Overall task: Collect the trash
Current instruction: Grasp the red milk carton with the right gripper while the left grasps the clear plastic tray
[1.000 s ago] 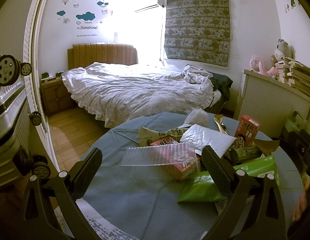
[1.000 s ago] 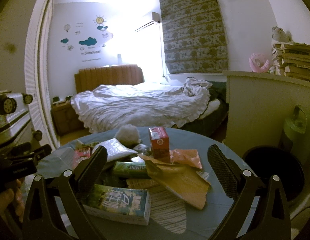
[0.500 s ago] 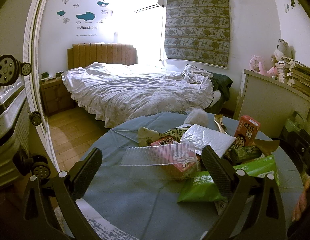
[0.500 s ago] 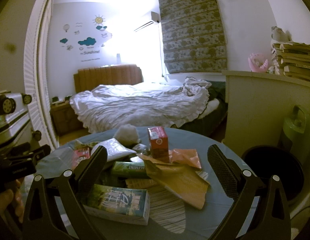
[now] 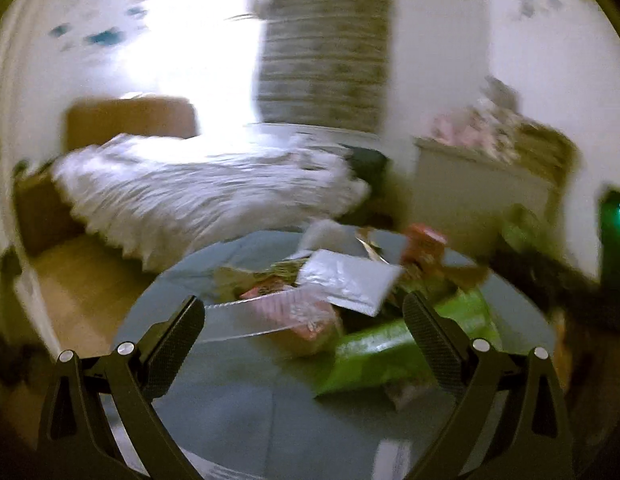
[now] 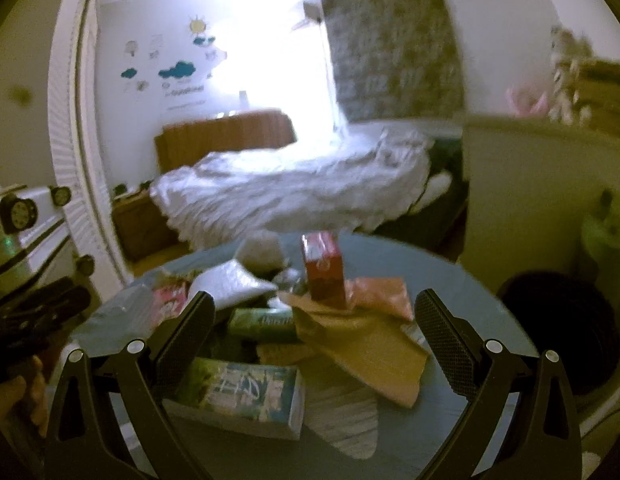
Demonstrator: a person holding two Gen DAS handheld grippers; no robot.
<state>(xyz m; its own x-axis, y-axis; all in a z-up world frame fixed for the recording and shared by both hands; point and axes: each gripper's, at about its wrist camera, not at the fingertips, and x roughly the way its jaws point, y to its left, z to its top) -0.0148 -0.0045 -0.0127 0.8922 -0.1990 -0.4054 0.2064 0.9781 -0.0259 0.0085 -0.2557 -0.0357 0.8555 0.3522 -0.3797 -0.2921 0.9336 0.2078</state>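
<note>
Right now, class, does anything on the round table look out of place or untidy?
Yes. Litter is heaped on the table: a red carton stands upright among a brown paper bag, a padded envelope, a green packet and a box. The bin sits beside the table.

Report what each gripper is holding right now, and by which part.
Nothing is held. The left gripper and the right gripper both stand open above the trash on the round table, with no item between their fingers.
</note>
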